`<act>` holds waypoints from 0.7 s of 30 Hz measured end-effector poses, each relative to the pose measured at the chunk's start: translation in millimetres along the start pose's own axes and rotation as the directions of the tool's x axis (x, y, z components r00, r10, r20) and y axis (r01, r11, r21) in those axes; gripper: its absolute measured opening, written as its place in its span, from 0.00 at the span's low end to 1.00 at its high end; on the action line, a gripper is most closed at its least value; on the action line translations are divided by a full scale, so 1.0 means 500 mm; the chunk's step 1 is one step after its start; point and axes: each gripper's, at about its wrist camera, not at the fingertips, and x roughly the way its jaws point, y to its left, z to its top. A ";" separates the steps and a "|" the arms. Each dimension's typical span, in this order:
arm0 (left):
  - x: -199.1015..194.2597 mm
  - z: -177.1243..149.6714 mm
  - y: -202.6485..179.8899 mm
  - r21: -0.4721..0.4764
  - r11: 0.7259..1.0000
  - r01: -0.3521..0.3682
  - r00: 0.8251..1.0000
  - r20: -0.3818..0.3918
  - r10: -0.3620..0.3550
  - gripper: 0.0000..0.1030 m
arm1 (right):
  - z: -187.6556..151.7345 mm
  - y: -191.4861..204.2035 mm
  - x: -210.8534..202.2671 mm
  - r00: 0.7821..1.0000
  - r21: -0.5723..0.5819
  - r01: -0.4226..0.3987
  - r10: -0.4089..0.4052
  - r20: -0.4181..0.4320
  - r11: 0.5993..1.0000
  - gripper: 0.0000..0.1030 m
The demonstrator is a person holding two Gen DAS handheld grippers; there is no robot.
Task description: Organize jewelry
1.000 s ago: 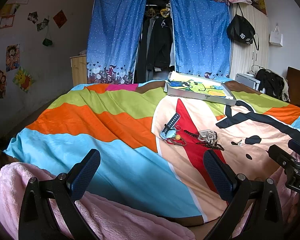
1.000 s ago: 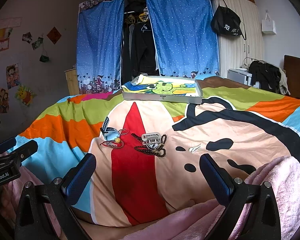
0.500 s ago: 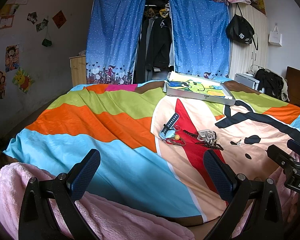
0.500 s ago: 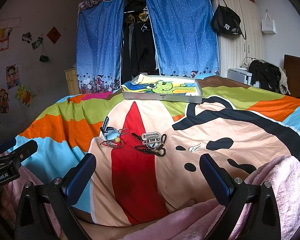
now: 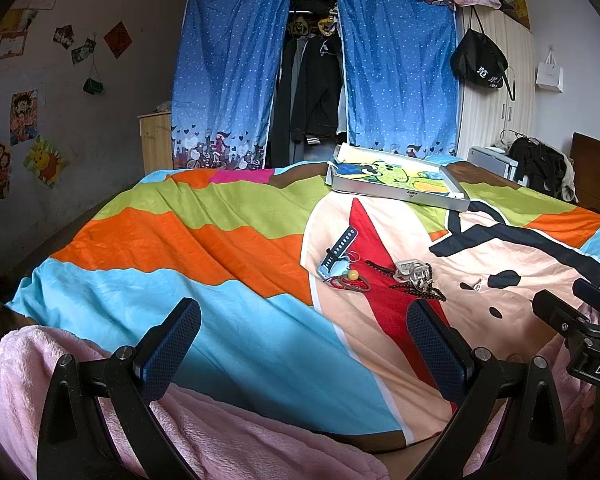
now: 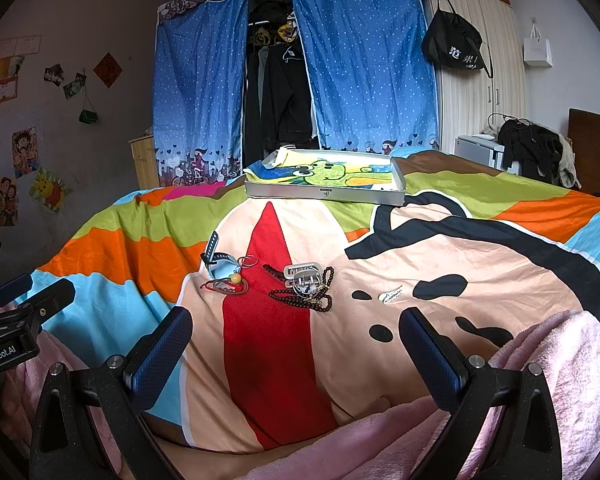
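A: We have both grippers low over the near edge of the bed [image 6: 500,248], above a pink fleece blanket [image 5: 228,432]. Left gripper [image 5: 304,344] jaws spread wide, nothing between them. Right gripper [image 6: 296,348] same: jaws wide apart, empty.

B: Where's the jewelry?

A: We see it loose on the colourful bedcover, well ahead of both grippers. In the right wrist view, at 11 o'clock from the gripper: a blue watch strap [image 6: 216,254], touching it a cluster of red cord bracelets [image 6: 226,286] with a yellow bead [image 6: 236,278], and thin rings [image 6: 249,261] just beside them.

B: And centre?

A: At 12 o'clock we have a silver buckle-like piece [image 6: 306,276] lying on a dark bead strand [image 6: 300,300]. At 1 o'clock, apart from that pile, a small silver clip [image 6: 392,294] next to a black patch of the print.

B: Tray?

A: A shallow grey tray [image 6: 324,193] with a cartoon-print lining sits at the far side of the bed, well apart from the jewelry. We see no jewelry in it, though part of its inside is hidden by the rim.

B: Left view agree?

A: Yes. The strap [image 5: 340,246] and beads [image 5: 416,288] sit at 1 o'clock there, and the right gripper's body [image 5: 572,320] shows at 3 o'clock.
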 end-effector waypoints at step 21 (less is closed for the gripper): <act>0.001 0.000 0.000 -0.001 1.000 0.001 1.000 0.002 -0.001 0.98 | -0.002 0.001 0.002 1.000 0.001 0.000 0.000 -0.003 1.000 1.00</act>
